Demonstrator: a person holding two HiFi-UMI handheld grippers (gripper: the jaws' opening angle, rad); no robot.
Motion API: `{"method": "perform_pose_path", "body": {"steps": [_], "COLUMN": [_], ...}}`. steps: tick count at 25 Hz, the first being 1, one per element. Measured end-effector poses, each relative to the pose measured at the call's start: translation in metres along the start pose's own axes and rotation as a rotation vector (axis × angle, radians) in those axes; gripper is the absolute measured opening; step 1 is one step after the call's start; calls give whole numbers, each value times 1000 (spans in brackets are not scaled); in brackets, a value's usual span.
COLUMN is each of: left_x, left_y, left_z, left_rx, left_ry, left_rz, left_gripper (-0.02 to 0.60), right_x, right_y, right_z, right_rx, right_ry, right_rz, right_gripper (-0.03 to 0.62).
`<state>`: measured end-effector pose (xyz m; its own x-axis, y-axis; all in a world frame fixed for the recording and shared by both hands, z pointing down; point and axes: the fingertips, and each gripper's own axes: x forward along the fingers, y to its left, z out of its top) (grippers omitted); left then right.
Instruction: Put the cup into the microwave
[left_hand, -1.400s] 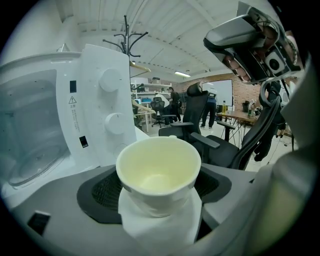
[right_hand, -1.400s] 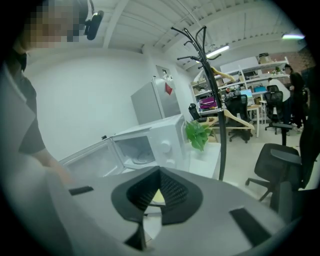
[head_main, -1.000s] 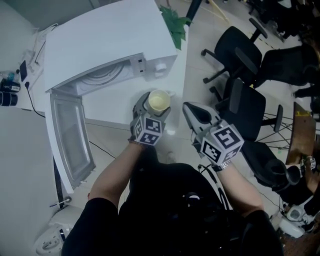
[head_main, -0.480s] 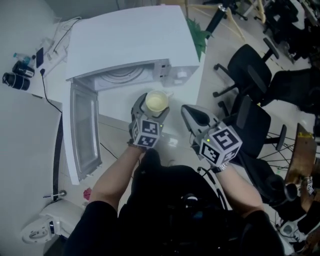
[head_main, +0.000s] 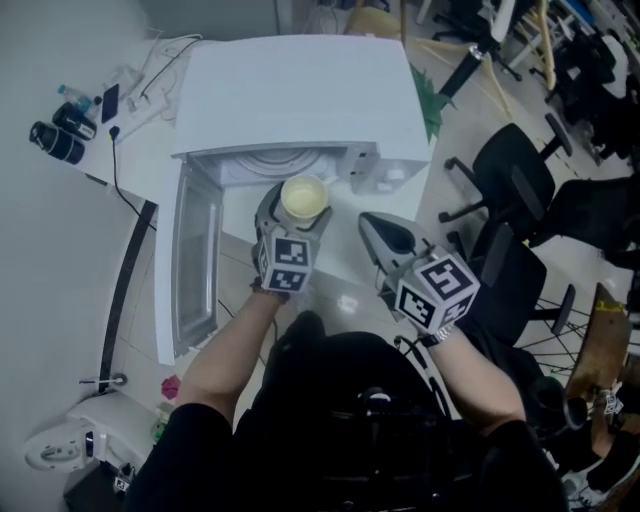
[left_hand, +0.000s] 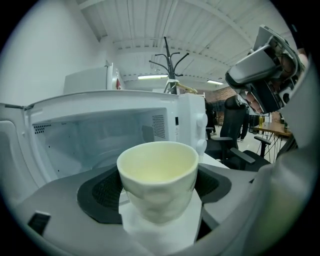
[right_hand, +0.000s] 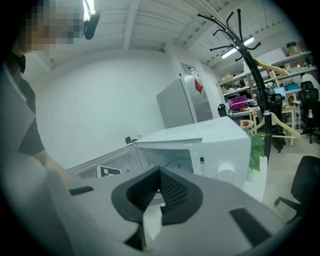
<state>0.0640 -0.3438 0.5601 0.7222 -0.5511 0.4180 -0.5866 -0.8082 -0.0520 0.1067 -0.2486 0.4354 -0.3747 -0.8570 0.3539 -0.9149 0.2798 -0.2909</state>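
Observation:
A pale yellow cup (head_main: 304, 199) (left_hand: 158, 180) is held upright between the pads of my left gripper (head_main: 294, 214) (left_hand: 156, 189), which is shut on it. It hangs just in front of the open mouth of the white microwave (head_main: 300, 100) (left_hand: 125, 130), whose door (head_main: 193, 260) swings out to the left. The cup looks empty. My right gripper (head_main: 378, 232) (right_hand: 159, 192) is to the right of the cup, shut with nothing between its pads, level with the microwave's control panel (head_main: 385, 175) (right_hand: 220, 165).
Black office chairs (head_main: 510, 190) stand on the floor to the right. A green plant (head_main: 430, 100) sits beside the microwave's right side. Cables and small dark objects (head_main: 60, 140) lie on the white surface at far left. A coat rack (right_hand: 250, 65) rises behind the microwave.
My left gripper with the cup has moved forward, closer to the microwave opening. The right gripper has followed alongside, and the head view has shifted so the microwave sits more central.

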Motion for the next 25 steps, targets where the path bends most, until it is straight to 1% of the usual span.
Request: {"method": "perform_pose_path", "body": {"steps": [5,12,25], "left_x": [2,16,54], "left_y": [25,55,92], "left_z": [13,24,21], "left_rx": [-43,-56,-90], "left_ry": [-17,-29,-4], "left_rz": [39,69,108], "left_gripper": [428,428,428], "right_x": [13,30,53], "right_y": [5,4,-12], "right_z": [7,14,18], "right_rx": [-12,-15,0], "right_ry": [-4,-4,-1], "right_rz": [18,17,5], "right_gripper": [12,12,12]}}
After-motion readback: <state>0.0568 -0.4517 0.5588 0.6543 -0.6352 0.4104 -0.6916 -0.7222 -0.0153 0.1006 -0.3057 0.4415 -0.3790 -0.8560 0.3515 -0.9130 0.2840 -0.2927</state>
